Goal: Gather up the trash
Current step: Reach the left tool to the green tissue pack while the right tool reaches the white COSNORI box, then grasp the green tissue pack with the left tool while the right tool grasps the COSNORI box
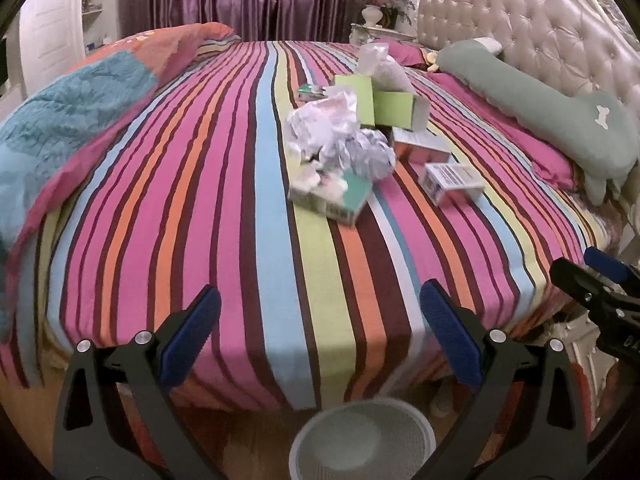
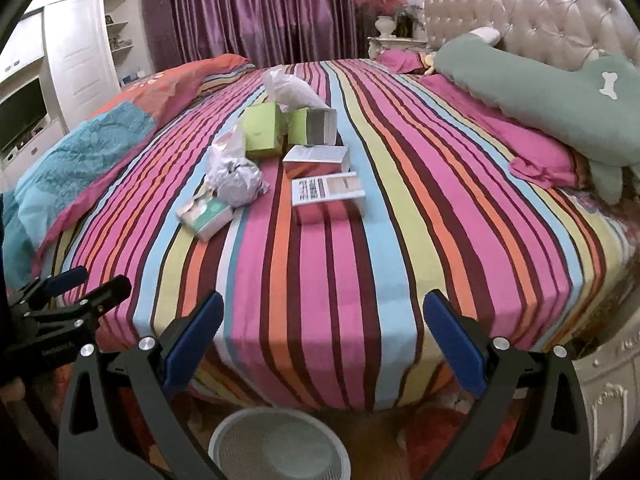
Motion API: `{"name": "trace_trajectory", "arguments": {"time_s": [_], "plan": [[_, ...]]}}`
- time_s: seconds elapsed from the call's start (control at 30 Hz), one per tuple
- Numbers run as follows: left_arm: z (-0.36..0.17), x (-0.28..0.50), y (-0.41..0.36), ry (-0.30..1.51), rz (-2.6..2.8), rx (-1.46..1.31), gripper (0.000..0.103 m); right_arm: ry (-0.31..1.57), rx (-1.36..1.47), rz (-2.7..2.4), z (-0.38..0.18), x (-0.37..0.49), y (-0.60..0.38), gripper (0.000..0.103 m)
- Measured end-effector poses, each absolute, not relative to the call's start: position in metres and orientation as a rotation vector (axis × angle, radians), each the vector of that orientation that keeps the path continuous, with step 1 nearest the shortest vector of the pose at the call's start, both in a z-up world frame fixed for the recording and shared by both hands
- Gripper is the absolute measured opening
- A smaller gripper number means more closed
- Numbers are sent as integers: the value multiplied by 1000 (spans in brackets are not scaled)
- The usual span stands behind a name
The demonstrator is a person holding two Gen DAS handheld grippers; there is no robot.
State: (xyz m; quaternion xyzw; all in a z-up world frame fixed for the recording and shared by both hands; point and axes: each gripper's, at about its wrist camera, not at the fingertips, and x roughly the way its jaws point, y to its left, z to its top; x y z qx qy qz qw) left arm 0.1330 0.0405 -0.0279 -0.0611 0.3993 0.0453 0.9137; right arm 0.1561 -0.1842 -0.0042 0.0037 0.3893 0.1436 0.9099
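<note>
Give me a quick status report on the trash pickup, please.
Left gripper and right gripper open, empty, at bed's foot. Crumpled white paper and small cardboard boxes untouched on striped bedsheet. White mesh wastebasket below. Path unobstructed.

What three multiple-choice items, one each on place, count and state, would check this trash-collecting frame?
1. Where is the white bin?
A. On the bed
B. On the floor at the bed's near edge
C. Beside the headboard

2. How many light green boxes stand in the trash pile?
A. Two
B. Four
C. None

3. How are the left gripper and right gripper?
A. Both open and empty
B. Both shut on paper
C. Left open, right holding a box

Key: 1 B, its rim shows below the striped sheet between the gripper fingers. 2 A, two green boxes stand together behind the crumpled paper. 3 A, each gripper's blue pads are wide apart with nothing between them.
</note>
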Motion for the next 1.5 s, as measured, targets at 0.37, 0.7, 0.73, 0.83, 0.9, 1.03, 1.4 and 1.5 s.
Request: {"name": "trace_trajectory", "arguments": {"time_s": [0.37, 0.7, 0.73, 0.83, 0.9, 1.03, 1.4, 1.5], "plan": [[-39, 212, 47, 830, 26, -73, 97, 870, 0, 358, -27, 239, -160, 96], [-61, 257, 47, 883, -34, -11, 97, 936, -21, 387, -48, 286, -148, 96], [-63, 260, 47, 886, -39, -1, 97, 941, -22, 389, -50, 290, -147, 96], [-68, 268, 45, 895, -48, 30, 97, 957, -22, 392, -55, 300, -145, 96], [-72, 274, 44, 899, -47, 42, 97, 964, -27, 388, -58, 305, -142, 96], [-80, 285, 46, 912, -40, 35, 97, 968, -43, 365, -64, 311, -140, 96], [-90, 289, 50, 933, 9, -7, 75, 989, -28, 349, -67, 312, -145, 78], [-84, 283, 53, 937, 12, -40, 75, 982, -8, 354, -57, 306, -148, 78]]}}
